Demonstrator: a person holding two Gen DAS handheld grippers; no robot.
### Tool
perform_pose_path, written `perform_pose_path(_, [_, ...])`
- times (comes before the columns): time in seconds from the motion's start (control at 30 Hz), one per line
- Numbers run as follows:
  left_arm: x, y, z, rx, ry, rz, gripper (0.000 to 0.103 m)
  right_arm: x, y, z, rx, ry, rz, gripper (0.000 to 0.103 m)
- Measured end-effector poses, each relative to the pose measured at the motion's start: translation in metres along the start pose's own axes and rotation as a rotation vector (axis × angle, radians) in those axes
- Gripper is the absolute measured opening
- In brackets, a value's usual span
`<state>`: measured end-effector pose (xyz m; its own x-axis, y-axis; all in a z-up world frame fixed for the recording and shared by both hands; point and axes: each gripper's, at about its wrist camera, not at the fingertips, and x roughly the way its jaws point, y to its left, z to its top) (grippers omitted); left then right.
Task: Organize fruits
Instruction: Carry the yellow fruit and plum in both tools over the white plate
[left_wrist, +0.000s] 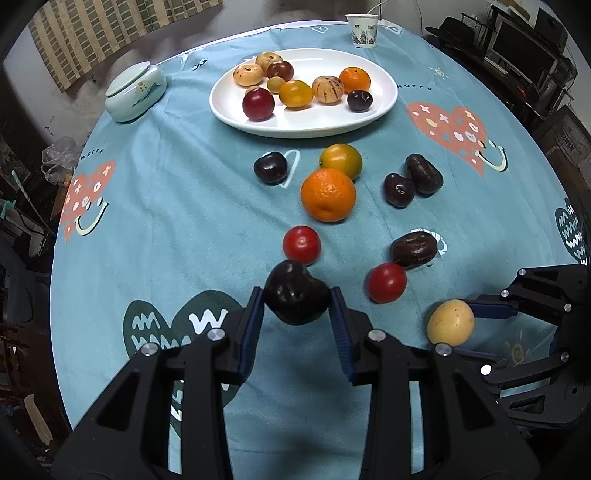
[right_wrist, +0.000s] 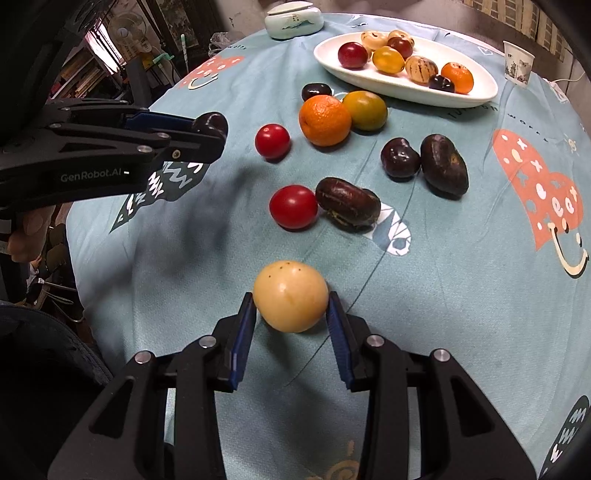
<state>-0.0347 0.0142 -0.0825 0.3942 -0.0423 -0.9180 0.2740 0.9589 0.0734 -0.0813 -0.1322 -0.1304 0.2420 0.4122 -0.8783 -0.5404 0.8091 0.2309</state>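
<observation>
Both wrist fisheyes look steeply down along their fingers, close over the tablecloth (left_wrist: 155, 221), sharing loose fruit and the far white plate (right_wrist: 369, 83).

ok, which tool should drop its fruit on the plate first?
Probably left. The left tool grips the dark fruit, with the white plate ahead; the right tool, gripping the yellow fruit, sits beside it.

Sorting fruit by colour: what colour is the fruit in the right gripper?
Pale yellow fruit with a few dark specks, clearest in the right wrist view.
</observation>
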Motion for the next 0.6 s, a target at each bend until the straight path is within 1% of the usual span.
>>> perform_pose_path(0.27, [0.005, -0.001, 0.006, 0.014, 0.009, -0.004, 0.036, 0.000, -0.001, 0.002, 0.007, -0.004, 0.015, 0.039])
perform_pose_path(0.4, [0.006, -0.001, 0.009, 0.015, 0.005, -0.008, 0.036, -0.002, 0.000, 0.006, 0.000, -0.010, 0.038, 0.039])
perform_pose_path(0.6, [0.010, 0.000, 0.011, 0.014, 0.016, -0.018, 0.036, 0.002, 0.001, 0.008, -0.003, 0.002, 0.038, 0.039])
